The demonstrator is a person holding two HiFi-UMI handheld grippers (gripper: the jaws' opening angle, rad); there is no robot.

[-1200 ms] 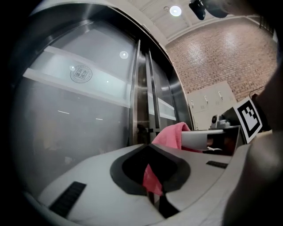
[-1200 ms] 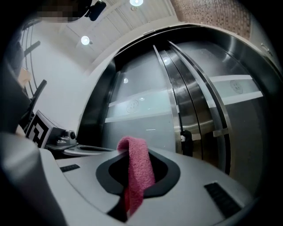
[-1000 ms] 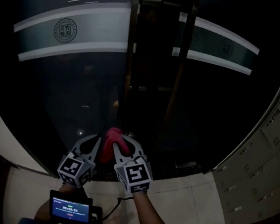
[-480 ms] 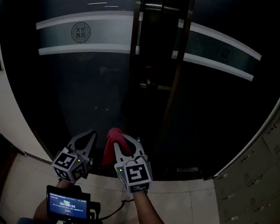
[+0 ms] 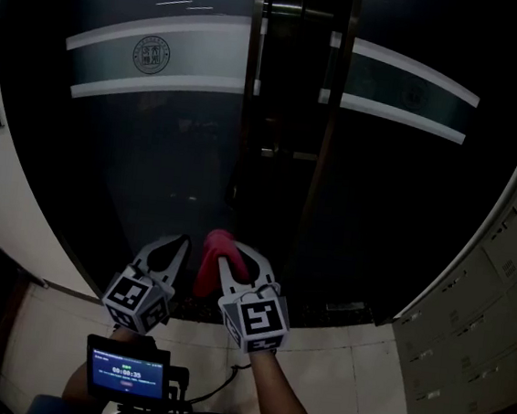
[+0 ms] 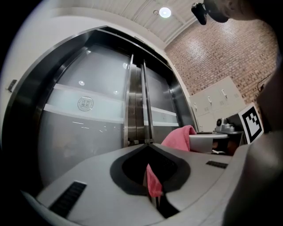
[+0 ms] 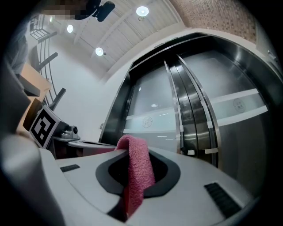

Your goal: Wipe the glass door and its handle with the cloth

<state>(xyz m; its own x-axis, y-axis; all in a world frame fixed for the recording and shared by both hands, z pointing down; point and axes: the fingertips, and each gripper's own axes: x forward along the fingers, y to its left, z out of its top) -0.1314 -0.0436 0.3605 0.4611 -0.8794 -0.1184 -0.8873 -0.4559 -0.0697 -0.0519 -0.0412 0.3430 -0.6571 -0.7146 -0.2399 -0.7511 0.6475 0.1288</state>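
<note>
"Pink cloth [image 5: 213, 254], who has it?"

"Both grippers. In the head view it hangs low between the two of them, near the foot of the glass door [image 5: 152, 172]. The right gripper [image 5: 240, 262] has its jaws closed on a thick fold that stands up above them and drapes down the near side. The left gripper [image 5: 174, 244] has its jaws pressed together on just a small pink corner."

"How are the hands held?"

"Close together, side by side, low in front of the body, with both grippers pointing forward and up at the door. The marker cubes face the head camera. The right forearm [image 5: 279, 406] runs from the bottom edge straight up to its gripper. The left arm is mostly hidden behind a small monitor [image 5: 126, 373] with a lit screen."

"Is the cloth on the glass?"

"From above I cannot tell. In the gripper views the door stands beyond the jaws, apart from them."

"And the handle?"

"A long upright steel handle [image 5: 247, 127] runs down the door's middle edge, farther off and higher than the cloth, and apart from it. A second bar stands just right of it on the neighbouring pane."

"Anything else?"

"A pale frosted band [image 5: 200, 62] crosses the dark glass, with a round emblem [image 5: 150, 54] on its left part. Grey lockers [image 5: 491, 309] line the right wall, and pale floor tiles [image 5: 350, 386] lie under the hands."
</note>
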